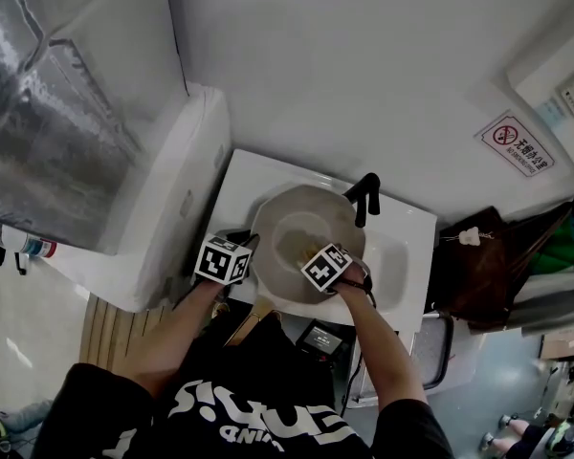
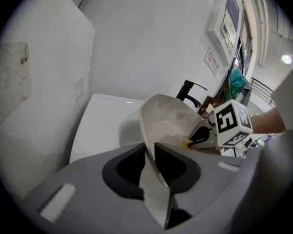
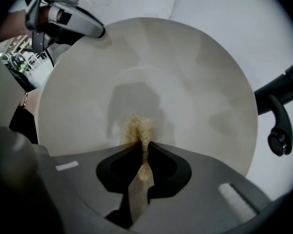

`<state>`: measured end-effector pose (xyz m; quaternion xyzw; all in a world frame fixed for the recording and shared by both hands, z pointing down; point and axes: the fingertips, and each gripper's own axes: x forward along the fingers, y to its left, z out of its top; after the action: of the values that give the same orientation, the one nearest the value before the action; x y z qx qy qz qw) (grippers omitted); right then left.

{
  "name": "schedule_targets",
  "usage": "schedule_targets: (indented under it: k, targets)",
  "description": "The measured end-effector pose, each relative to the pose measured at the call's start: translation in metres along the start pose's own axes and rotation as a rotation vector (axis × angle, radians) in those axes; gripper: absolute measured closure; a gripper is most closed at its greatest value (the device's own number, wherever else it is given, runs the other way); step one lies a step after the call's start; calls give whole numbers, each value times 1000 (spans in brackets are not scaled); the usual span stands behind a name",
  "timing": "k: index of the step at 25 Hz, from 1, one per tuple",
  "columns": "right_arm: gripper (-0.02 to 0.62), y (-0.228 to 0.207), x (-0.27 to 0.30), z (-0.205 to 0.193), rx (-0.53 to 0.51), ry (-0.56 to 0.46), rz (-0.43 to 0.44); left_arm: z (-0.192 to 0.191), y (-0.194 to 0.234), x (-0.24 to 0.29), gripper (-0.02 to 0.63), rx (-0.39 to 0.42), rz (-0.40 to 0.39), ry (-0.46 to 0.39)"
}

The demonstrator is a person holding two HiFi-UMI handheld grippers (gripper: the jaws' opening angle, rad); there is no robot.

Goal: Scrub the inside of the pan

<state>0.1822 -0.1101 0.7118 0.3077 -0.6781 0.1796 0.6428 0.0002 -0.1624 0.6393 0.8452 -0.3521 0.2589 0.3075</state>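
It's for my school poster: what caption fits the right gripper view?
Right tongs pinch a tan scouring pad inside a pale pan, beside a black tap.

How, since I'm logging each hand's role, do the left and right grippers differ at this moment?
The left gripper is clamped on the thin rim of the pan; the right gripper pinches a yellow scrubbing pad. The left gripper sits at the pan's edge, while the right gripper reaches inside the bowl, its pad at the pan's floor. Both are shut on something and work on the same pan.
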Motion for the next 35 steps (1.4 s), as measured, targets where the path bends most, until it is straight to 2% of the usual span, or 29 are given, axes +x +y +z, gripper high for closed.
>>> schedule_targets:
  k: [7,17,23,27,35]
  targets:
    - [552,36,1,11,-49,-15,91,-1,1,0,548,-9,-1,-1]
    - [552,60,2,41,-141,-56,137,0,1,0,549,5,9,3]
    - [552,62,2,64,-179,-90,130,0,0,0,548,6,12,7]
    - [551,55,1,77,-162,-115,121,0,1,0,549,6,13,10]
    - [551,24,1,102,-150,-150,38,-3,2,2,549,7,19,20]
